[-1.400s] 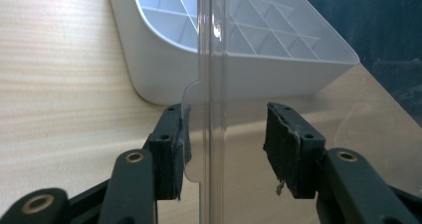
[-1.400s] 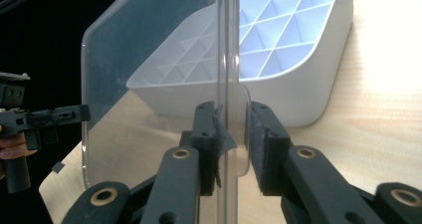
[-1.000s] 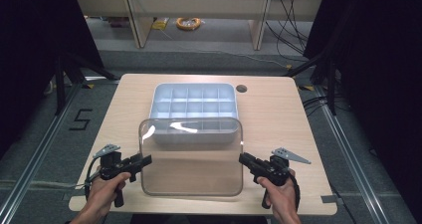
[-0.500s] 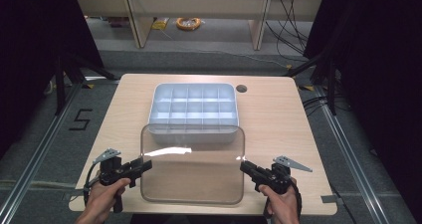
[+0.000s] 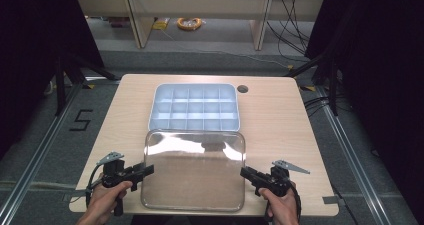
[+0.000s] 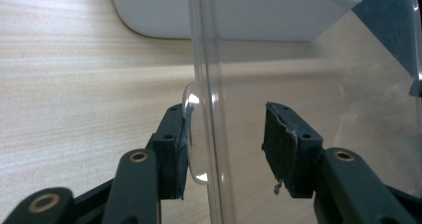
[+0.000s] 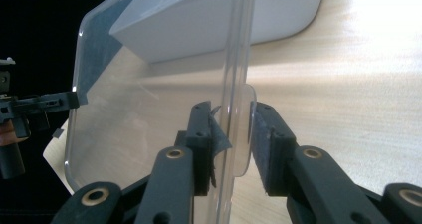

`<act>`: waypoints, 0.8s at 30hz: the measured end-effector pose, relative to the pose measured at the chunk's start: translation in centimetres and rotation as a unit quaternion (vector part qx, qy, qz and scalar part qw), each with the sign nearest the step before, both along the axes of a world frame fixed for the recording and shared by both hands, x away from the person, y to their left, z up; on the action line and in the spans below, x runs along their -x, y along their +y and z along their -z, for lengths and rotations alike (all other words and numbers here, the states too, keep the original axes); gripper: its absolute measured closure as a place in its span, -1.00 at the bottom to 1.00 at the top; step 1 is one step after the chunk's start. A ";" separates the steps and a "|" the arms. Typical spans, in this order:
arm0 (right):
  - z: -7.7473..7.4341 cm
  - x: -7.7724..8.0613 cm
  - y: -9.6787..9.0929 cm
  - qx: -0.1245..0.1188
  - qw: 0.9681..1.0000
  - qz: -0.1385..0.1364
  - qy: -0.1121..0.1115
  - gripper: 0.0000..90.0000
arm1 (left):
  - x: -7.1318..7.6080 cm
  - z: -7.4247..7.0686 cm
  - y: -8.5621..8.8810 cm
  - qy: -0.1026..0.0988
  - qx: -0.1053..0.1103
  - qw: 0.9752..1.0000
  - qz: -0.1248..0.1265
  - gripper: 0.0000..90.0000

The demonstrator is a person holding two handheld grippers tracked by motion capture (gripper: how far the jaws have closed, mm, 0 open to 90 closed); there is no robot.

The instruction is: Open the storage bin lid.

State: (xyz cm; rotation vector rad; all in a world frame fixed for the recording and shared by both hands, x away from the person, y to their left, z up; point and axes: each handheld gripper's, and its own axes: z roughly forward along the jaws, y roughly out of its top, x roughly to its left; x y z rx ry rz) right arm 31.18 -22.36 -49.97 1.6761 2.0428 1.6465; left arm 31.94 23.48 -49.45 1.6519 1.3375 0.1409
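A wooden table has a pale blue tray on it, cut up into many small boxes. The tray sits near the far middle of the table, next to a small round hole in the wood. In front of the tray, closer to the person, is a big clear lid. It is see-through and shiny, with round corners, and its far edge comes right up to the tray's near edge. The lid lies almost flat over the near part of the table, and light shines off its far part. The left gripper is at the lid's left edge, held by the person's left hand. In the left gripper view, its two black jaws stand wide apart on each side of the lid's rim. One jaw is close beside a small clear tab on the lid, and the other has a gap before the rim, so it is not pinching. The right gripper is at the lid's right edge, held by the right hand. In the right gripper view, its jaws are close together with the lid's rim and tab between them. The pads seem to be at the plastic, but you cannot tell if they squeeze it.
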 end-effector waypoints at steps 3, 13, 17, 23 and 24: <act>0.0 0.0 0.1 -0.001 1.000 0.001 0.006 0.58 | 0.0 0.2 0.0 0.005 -0.001 1.000 0.003 0.18; 0.8 -0.2 0.0 -0.006 1.000 0.004 0.026 0.55 | 0.1 0.8 0.1 0.017 -0.006 1.000 0.014 0.17; 0.8 -0.3 0.2 -0.003 0.999 0.008 0.036 0.54 | 0.0 1.0 0.2 0.025 -0.006 1.000 0.016 0.16; 0.9 -0.3 0.3 0.001 0.999 0.001 0.044 0.52 | 0.0 1.0 0.3 0.024 -0.009 0.999 0.022 0.16; 1.0 -0.4 0.3 0.009 0.999 0.002 0.032 0.52 | 0.0 1.0 0.3 0.023 -0.010 0.999 0.023 0.16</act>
